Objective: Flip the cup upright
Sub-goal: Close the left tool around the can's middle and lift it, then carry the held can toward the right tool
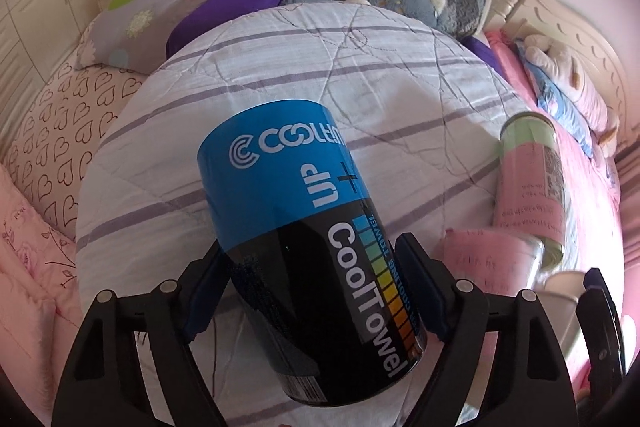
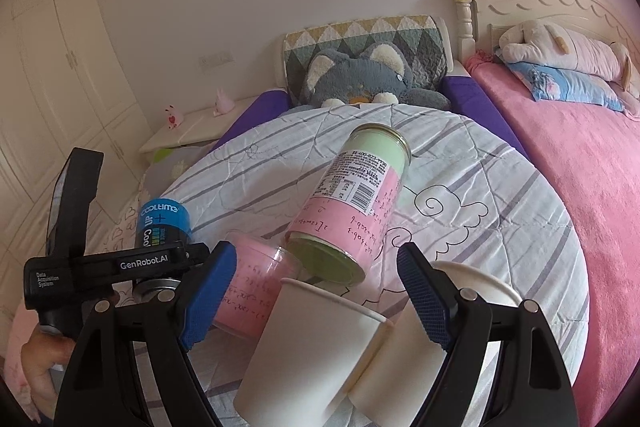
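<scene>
Grip first: what does the left gripper (image 1: 312,287) have, and where is the cup?

— Its blue pads (image 1: 208,291) pinch the blue-and-black cylindrical plastic canister (image 1: 304,235) low on the black half. I take that canister to be the cup in hand. It hangs tilted above the white quilt with lilac stripes (image 1: 320,67), blue end pointing away and barcode end nearest the camera.

— So how should the turn go?

— Roll the wrist slowly about the pinch point. The wall looks glossy, so I judge it could slip if the swing is quick. Get the axis vertical before lowering it.

— Which end goes down?

— I cannot tell which end is the mouth from here, so check before committing.

— And the landing spot?

— Pick a flat stretch of quilt. The bedding is soft and creased, so a tall cylinder will likely topple unless it is set down square and released gently.

— What about the other side?

— The right gripper (image 2: 316,267) is spread wide, with a white paper cup (image 2: 312,347) between its fingers; I cannot see it pressing on the cup. Just beyond, a pink-and-green labelled clear canister (image 2: 352,203) leans on a pink clear one lying down (image 2: 256,291). Land well apart from that pile.
</scene>
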`<action>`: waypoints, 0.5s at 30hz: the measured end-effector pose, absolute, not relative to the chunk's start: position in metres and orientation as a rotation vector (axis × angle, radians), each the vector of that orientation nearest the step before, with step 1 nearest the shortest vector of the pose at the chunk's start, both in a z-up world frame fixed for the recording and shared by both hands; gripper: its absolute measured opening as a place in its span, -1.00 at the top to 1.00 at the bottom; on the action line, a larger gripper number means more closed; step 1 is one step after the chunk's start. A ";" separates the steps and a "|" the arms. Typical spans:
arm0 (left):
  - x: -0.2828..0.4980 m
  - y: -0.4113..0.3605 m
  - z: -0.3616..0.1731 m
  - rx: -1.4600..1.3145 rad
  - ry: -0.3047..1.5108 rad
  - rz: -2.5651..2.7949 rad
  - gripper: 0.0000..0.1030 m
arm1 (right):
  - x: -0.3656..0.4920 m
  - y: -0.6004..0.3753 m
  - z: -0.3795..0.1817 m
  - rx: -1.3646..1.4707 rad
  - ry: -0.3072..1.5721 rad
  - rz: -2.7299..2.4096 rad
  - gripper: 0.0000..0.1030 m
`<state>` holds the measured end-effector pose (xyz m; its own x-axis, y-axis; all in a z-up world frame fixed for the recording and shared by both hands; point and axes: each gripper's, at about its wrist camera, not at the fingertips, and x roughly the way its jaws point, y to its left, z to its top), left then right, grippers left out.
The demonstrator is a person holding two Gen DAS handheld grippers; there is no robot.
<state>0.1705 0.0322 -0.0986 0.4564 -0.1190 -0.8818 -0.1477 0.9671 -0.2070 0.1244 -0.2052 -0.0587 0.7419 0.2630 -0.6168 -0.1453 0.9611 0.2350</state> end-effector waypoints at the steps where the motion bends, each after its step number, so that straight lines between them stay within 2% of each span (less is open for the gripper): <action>1: 0.167 0.031 -0.097 -0.261 1.104 0.011 -0.58 | 0.123 -0.204 -0.058 0.177 0.705 0.223 -0.63; 15: 0.083 0.007 -0.083 -0.084 1.144 -0.113 -0.48 | 0.074 -0.198 -0.052 0.187 0.717 0.203 -0.63</action>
